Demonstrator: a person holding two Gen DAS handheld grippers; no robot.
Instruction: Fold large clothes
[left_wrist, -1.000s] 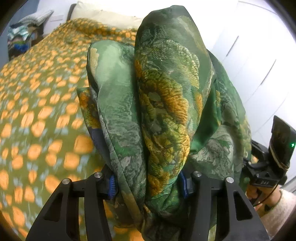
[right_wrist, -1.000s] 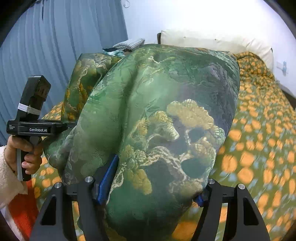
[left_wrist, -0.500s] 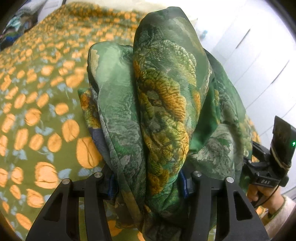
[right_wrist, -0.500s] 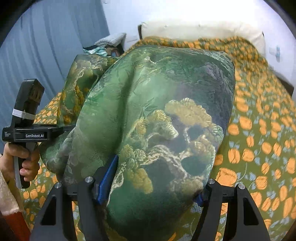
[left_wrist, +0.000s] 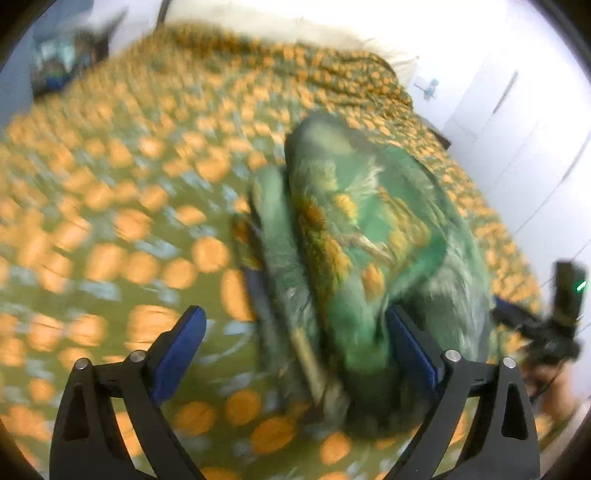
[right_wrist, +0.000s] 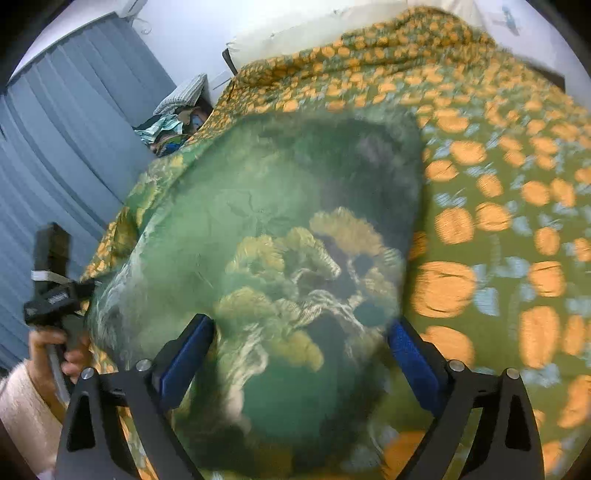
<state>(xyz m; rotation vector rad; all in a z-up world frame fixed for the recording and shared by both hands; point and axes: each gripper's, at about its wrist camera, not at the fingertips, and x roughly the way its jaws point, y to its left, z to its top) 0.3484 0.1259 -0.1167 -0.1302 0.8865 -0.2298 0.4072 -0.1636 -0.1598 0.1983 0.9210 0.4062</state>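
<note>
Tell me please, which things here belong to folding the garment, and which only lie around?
Belong to the job:
- green patterned garment
- left tool, jaws spread
- right tool, jaws spread
- bedspread under the garment

Only lying about:
- pillow at the bed's head
- pile of clothes beside the bed
- curtain

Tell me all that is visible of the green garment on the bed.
The green garment looks like woven brocade with gold-yellow floral motifs and a sheen. It is bunched in thick folds on the orange-dotted bedspread. Both views are motion-blurred. It lies between the spread fingers of the left hand-held gripper and the right hand-held gripper, neither clamping it.
</note>
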